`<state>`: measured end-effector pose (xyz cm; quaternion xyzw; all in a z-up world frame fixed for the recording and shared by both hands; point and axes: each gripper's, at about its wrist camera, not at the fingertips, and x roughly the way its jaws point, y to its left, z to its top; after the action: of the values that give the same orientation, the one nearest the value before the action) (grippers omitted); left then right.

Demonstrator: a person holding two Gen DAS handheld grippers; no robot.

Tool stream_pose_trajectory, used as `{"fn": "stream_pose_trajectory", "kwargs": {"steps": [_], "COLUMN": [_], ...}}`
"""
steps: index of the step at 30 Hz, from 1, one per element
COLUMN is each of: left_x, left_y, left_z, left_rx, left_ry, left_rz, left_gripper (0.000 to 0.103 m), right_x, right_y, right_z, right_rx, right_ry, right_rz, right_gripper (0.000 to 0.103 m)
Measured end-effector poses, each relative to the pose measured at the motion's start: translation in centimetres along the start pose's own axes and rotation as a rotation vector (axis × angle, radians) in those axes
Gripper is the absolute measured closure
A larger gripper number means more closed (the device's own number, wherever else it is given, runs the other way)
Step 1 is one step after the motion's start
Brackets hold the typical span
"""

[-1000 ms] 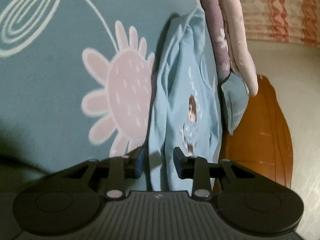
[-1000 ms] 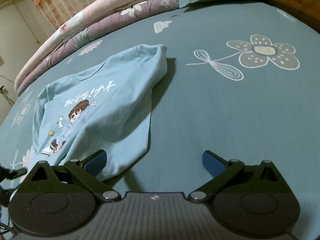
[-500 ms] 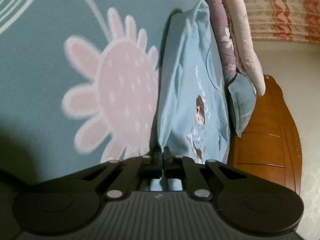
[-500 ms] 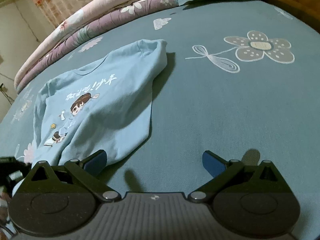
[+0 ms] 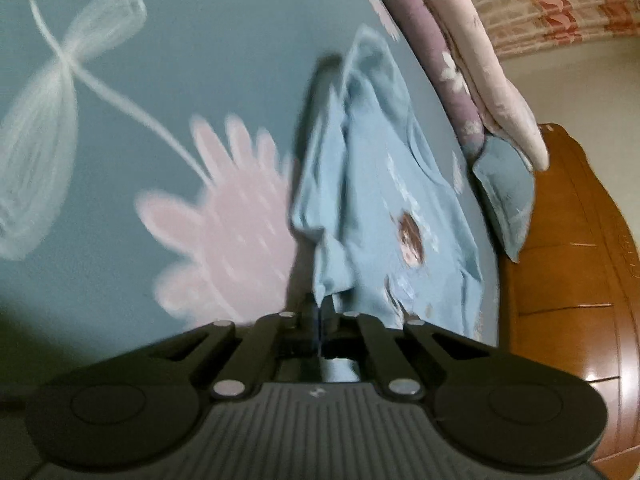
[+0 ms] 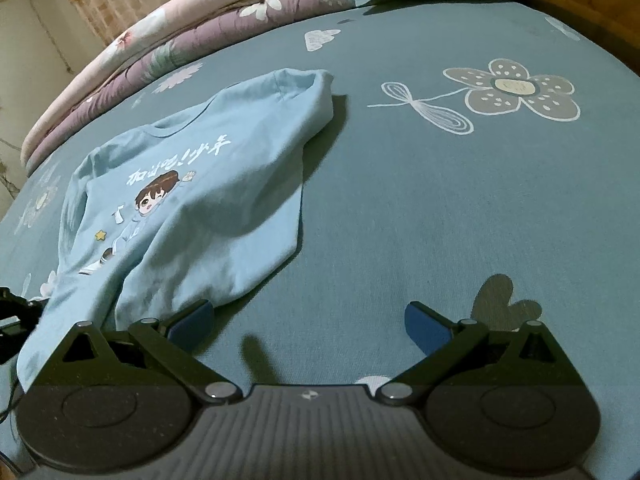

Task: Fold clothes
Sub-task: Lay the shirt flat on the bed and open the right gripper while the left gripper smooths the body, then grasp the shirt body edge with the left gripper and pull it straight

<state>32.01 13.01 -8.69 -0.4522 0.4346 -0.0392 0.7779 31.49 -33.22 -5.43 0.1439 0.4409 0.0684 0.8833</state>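
Shirt (image 6: 192,208) lay print-up, partly rumpled, on bed (image 6: 440,208). Left tool (image 5: 319,312) clamped on near hem corner. Right tool (image 6: 308,320) spread wide, empty, beside hem. Advice: lift corner evenly, keep hem taut.

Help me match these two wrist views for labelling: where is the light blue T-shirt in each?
Left wrist: light blue T-shirt right of centre, its hem pinched in the left gripper.
Right wrist: centre-left, beyond the open right gripper.
Shared landmark: the purple quilt.
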Motion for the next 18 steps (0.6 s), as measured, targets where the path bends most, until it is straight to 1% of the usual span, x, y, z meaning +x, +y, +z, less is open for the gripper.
{"fn": "stream_pose_trajectory", "kwargs": {"steps": [3, 9, 11, 14, 18], "left_x": [-1.9, -4.5, -5.3, -6.4, -8.2], "left_y": [0.5, 2.0, 2.6, 3.4, 4.6], "left_z": [2.3, 6.2, 7.5, 9.3, 12.1], "left_rx": [0.036, 0.066, 0.059, 0.06, 0.065], "left_ry": [-0.039, -0.091, -0.108, -0.124, -0.171], "left_rz": [0.043, 0.149, 0.168, 0.216, 0.269], "left_gripper": [0.102, 0.102, 0.102, 0.102, 0.102], "right_x": [0.0, -0.3, -0.4, -0.5, -0.6], "right_y": [0.0, 0.1, 0.2, 0.3, 0.6], "right_z": [0.0, -0.1, -0.2, -0.3, -0.2], "right_rx": [0.009, 0.03, 0.034, 0.039, 0.049], "right_ry": [0.006, 0.019, 0.023, 0.028, 0.035], "right_rz": [-0.005, -0.019, -0.024, -0.036, -0.054], "right_gripper": [0.0, 0.0, 0.0, 0.0, 0.0]}}
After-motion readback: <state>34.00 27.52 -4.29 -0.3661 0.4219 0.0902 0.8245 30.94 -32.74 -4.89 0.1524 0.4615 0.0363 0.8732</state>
